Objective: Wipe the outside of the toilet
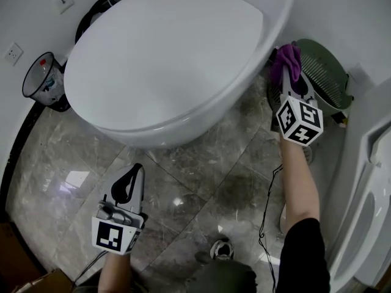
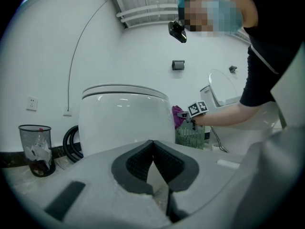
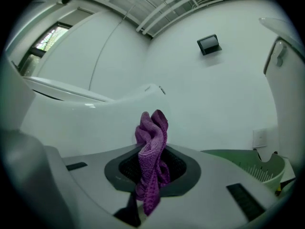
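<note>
The white toilet (image 1: 171,60) fills the upper middle of the head view, lid down. My right gripper (image 1: 286,72) is shut on a purple cloth (image 1: 287,61) and holds it against the toilet's right side, near the rim. In the right gripper view the purple cloth (image 3: 151,151) bunches up between the jaws, with the toilet bowl (image 3: 86,113) right behind it. My left gripper (image 1: 129,185) hangs low over the floor in front of the toilet, jaws shut with nothing in them. The left gripper view shows the toilet (image 2: 125,116) ahead and the right gripper (image 2: 190,118) at its far side.
A green slatted basket (image 1: 327,78) stands just right of the toilet, behind my right gripper. A black mesh bin (image 1: 43,81) with a liner sits at the left by the wall. Another white fixture (image 1: 366,194) takes the right edge. The floor is glossy marble tile (image 1: 201,188); a black cable (image 1: 269,206) trails across it.
</note>
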